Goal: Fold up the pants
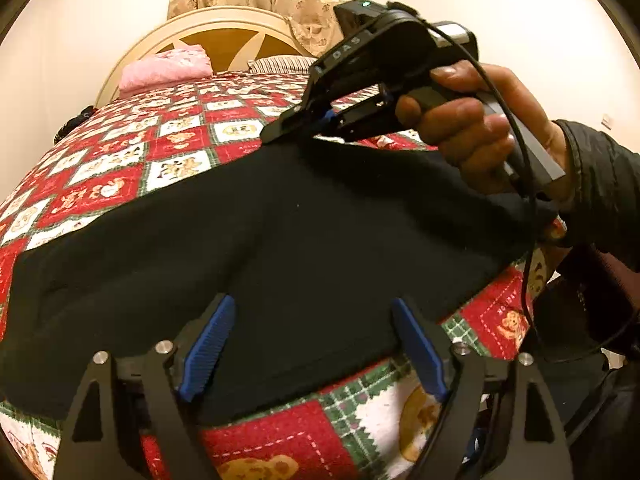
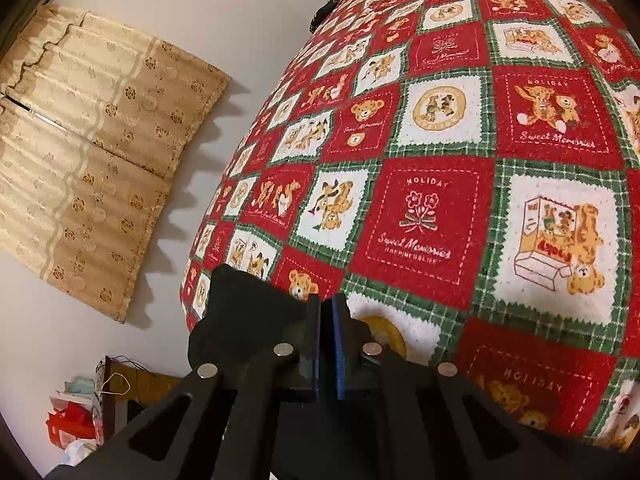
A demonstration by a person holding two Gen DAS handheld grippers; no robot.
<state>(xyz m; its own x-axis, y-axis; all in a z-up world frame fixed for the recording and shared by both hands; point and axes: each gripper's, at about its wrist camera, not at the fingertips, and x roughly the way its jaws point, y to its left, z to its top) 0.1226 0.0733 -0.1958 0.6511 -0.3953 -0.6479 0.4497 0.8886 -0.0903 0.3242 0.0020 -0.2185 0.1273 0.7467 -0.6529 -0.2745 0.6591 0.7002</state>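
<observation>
the black pants [image 1: 280, 240] lay spread on the teddy bear quilt [image 1: 180, 136] of the bed. the left gripper [image 1: 312, 344] hung over their near edge with fingers wide apart, holding nothing. the right gripper [image 2: 328, 340] was closed, pinching the far corner of the cloth

Right gripper [image 2: 327, 312] pinches black pants [image 2: 240, 304]; teddy-bear quilt [image 2: 440, 140] beyond.
</observation>
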